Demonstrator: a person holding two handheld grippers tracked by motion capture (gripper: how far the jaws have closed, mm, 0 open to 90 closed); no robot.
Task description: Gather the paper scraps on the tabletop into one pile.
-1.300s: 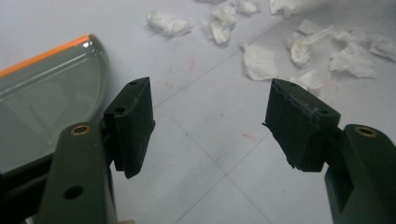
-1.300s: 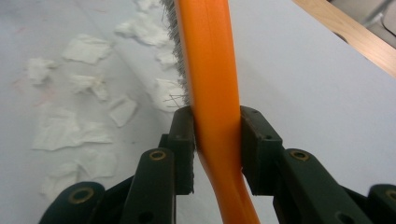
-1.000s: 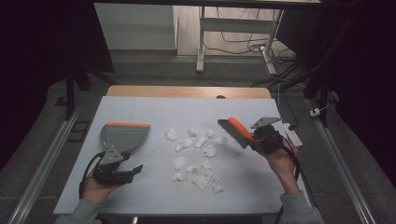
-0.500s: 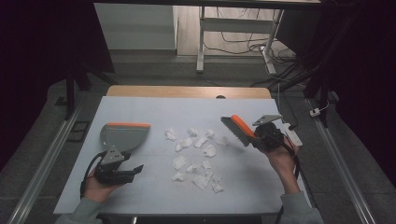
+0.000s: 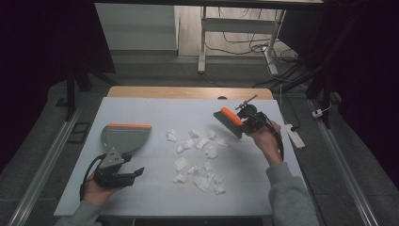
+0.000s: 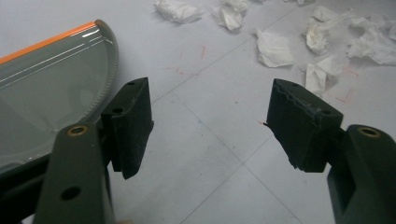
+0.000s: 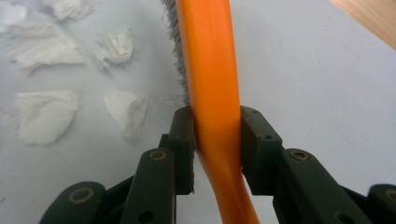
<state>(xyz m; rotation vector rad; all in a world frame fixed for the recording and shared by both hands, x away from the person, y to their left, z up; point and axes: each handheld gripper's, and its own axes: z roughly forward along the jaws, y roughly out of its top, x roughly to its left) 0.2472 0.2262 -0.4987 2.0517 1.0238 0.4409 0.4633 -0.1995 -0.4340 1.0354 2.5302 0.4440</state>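
Observation:
A grey dustpan (image 5: 126, 137) with an orange front lip lies on the left of the white table (image 5: 155, 110). My left gripper (image 5: 137, 173) rests just behind its handle, open with nothing between the jaws. In the left gripper view the dustpan (image 6: 44, 95) sits beside the left jaw of that gripper (image 6: 210, 126). My right gripper (image 5: 245, 123) is shut on the orange handle of a hand brush (image 5: 229, 121), held above the table's right side near the paper scraps (image 5: 196, 155). The right gripper view shows the gripper (image 7: 217, 140) clamping the brush (image 7: 210, 70), bristles toward the scraps (image 7: 44, 114).
Several crumpled white paper scraps (image 6: 275, 46) are strewn across the table's middle, between dustpan and brush. A wooden strip (image 5: 188, 92) runs along the far edge. Beyond the table stand a metal frame (image 5: 203, 42) and floor cables.
My right gripper has carried the brush away from the person and a little left, toward the far side of the scraps. The left gripper and dustpan have stayed put.

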